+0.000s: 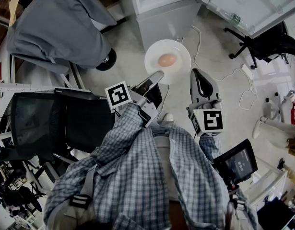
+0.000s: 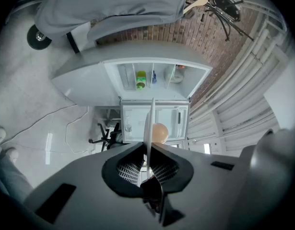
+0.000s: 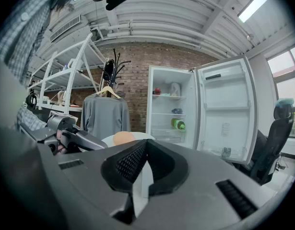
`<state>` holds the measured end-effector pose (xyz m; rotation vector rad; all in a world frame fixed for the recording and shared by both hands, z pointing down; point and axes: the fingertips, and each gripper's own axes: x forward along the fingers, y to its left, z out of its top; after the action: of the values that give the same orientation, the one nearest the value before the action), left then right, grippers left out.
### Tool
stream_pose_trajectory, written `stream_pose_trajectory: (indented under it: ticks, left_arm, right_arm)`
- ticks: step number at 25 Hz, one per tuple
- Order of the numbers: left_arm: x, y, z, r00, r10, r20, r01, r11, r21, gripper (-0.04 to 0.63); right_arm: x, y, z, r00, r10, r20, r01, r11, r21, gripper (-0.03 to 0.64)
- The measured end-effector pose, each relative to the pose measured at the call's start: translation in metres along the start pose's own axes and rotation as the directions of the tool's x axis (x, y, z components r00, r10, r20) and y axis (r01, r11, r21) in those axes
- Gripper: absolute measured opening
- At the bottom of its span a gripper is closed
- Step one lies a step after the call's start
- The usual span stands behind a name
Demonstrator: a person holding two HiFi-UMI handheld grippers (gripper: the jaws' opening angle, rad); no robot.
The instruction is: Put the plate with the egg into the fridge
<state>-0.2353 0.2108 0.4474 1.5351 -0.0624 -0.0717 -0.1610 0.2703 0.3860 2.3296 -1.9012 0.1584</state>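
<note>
Plate [image 1: 180,51] with egg [image 1: 167,60] hung level over the floor, near the open fridge [image 1: 161,18] at far centre. Its near-left rim was clamped between the left gripper's [image 1: 156,76] jaws. The right gripper [image 1: 199,76] stood just right of the rim, jaws seemingly together on nothing. The plate looked stiff and breakable, and the rim seemed its soundest hold. The loose egg could roll off if it tilted.

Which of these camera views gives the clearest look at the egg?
The head view: it looks down on the whole egg lying on the plate. The left gripper view shows the egg partly hidden behind the plate's edge; the right gripper view shows only the egg's top above the jaws.
</note>
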Motion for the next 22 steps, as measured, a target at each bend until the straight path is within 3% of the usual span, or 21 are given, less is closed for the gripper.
stream_pose_trajectory:
  ticks: [5,22]
  left_arm:
    - [0.000,0.000,0.002,1.000,-0.001,0.002,0.001,1.000,-0.002,0.026]
    - [-0.009,0.000,0.012,1.000,-0.006,-0.010,0.006,1.000,-0.004,0.026]
  right_arm:
    - [-0.001,-0.002,-0.011,0.998,-0.004,-0.067,0.003,1.000,-0.025,0.006]
    - [0.005,0.004,0.000,0.999,-0.048,-0.012,0.048,0.999,0.013,0.006]
